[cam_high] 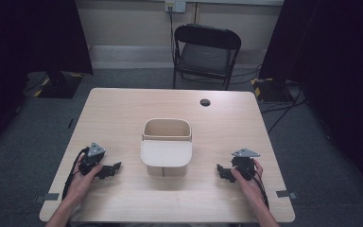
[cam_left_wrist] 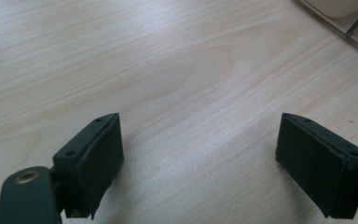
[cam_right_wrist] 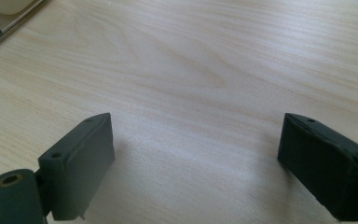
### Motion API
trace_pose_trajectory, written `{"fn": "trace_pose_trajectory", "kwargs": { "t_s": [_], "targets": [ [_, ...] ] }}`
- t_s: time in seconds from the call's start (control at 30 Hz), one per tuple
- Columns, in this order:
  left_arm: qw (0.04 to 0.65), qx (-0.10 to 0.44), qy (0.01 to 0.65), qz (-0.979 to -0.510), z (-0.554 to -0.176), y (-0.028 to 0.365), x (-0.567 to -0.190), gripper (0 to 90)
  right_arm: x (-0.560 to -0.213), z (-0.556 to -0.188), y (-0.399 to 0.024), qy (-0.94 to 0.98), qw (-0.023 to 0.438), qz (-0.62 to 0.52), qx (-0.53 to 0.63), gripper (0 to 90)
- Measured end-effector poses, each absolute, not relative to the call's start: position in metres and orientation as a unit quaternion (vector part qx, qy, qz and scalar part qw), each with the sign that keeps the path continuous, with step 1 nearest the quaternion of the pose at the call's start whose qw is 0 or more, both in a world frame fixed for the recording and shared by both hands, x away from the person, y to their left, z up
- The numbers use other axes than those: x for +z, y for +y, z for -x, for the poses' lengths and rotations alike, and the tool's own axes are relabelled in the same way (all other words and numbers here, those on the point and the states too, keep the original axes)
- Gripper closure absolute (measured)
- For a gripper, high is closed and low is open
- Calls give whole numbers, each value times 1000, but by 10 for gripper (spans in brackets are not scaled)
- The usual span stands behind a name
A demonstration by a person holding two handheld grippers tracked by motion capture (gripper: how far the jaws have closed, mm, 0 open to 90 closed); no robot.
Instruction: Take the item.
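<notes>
A beige open bin (cam_high: 166,147) with a flat lip toward me stands at the middle of the light wooden table (cam_high: 123,109). My left gripper (cam_high: 114,169) rests low over the table to the bin's left, its jaws pointing at the bin and standing wide apart. In the left gripper view its jaws (cam_left_wrist: 200,158) are open over bare wood, with the bin's corner (cam_left_wrist: 349,23) at the top right. My right gripper (cam_high: 222,171) sits to the bin's right, mirrored. Its jaws (cam_right_wrist: 196,163) are open with nothing between them, and the bin's edge (cam_right_wrist: 4,18) shows at the top left.
A small dark round hole (cam_high: 205,102) sits in the table's far right part. A black folding chair (cam_high: 206,54) stands behind the table. Dark curtains hang at both sides, and cables lie on the grey floor at the right.
</notes>
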State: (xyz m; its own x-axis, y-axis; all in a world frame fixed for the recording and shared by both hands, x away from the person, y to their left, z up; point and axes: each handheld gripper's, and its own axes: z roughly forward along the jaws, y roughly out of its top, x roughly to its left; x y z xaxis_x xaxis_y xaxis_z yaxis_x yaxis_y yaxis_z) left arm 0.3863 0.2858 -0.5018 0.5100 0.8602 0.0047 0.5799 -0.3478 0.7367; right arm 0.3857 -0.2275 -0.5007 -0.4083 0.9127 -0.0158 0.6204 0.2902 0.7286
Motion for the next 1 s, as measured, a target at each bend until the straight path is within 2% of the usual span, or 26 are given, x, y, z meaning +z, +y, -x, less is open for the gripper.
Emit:
{"fn": "trace_pose_trajectory", "kwargs": {
  "t_s": [0.2,0.3,1.0],
  "targets": [
    [349,201,452,-796,-386,286,-502,144,-501,-386,-228,773,222,-496,328,103],
    [349,201,452,-796,-386,286,-502,144,-498,-385,-229,772,221,-499,325,150],
    [348,201,452,-796,-386,286,-502,144,-485,-378,-224,773,204,-476,366,148]
  ]
}}
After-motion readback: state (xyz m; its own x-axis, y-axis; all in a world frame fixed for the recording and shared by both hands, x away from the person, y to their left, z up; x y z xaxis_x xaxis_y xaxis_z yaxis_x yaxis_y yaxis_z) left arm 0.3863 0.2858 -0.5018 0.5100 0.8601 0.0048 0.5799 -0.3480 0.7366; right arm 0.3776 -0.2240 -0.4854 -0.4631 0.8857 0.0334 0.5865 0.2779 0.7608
